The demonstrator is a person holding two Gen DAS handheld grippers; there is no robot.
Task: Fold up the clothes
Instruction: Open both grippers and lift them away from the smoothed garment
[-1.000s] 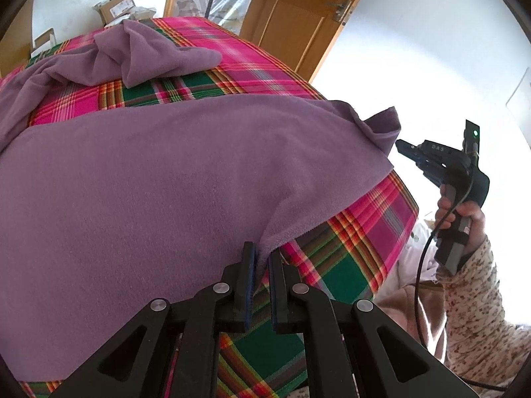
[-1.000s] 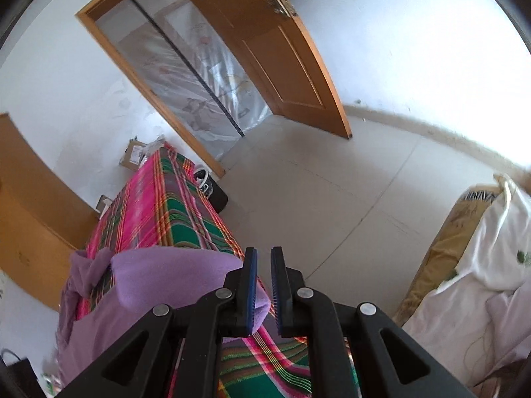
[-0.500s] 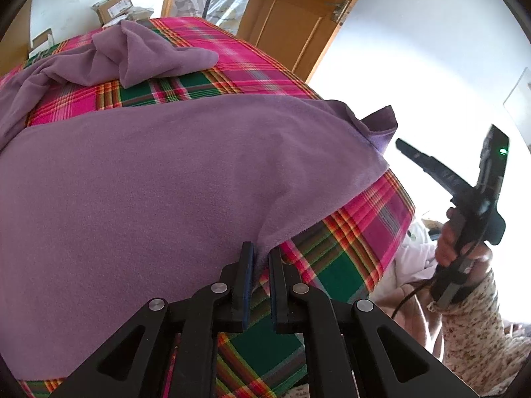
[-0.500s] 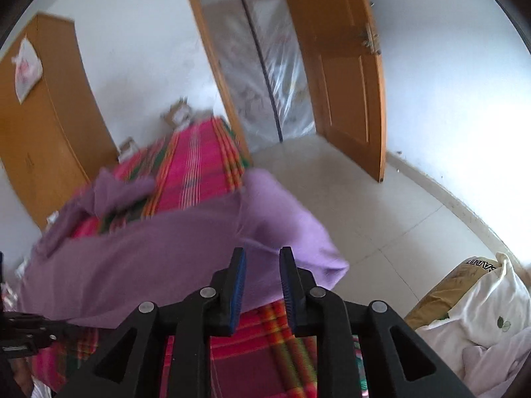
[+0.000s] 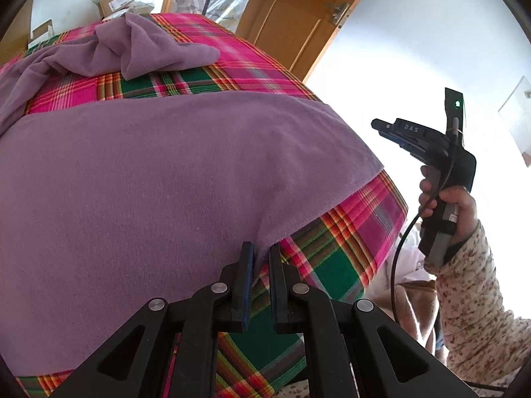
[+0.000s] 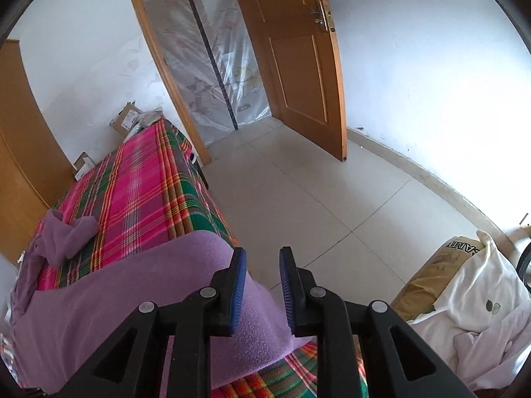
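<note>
The plaid-covered bed carries the work; its pink, green and yellow cloth shows at the near right corner and along the far end. A purple garment lies spread flat across the near half of the bed, reaching from the left edge to the right edge, where its hem follows the bed's right side. A second portion of purple fabric lies bunched near the far left corner of the bed, with a band of bare plaid between it and the flat panel; whether it is joined to the spread piece at the left edge cannot be determined.

The left gripper sits at the near edge of the bed. Its jaws stand almost closed, pinching the near hem of the purple garment between the pads.

The right gripper is off the right edge of the bed, over the tiled floor. Its jaws stand a little apart, having opened within the last second, and nothing is gripped: the garment's right corner lies below and to the left of the pads, not pressed by them. In the left wrist view a person's hand in a floral sleeve grips this tool's handle.

A wooden door stands open beyond the bed.
</note>
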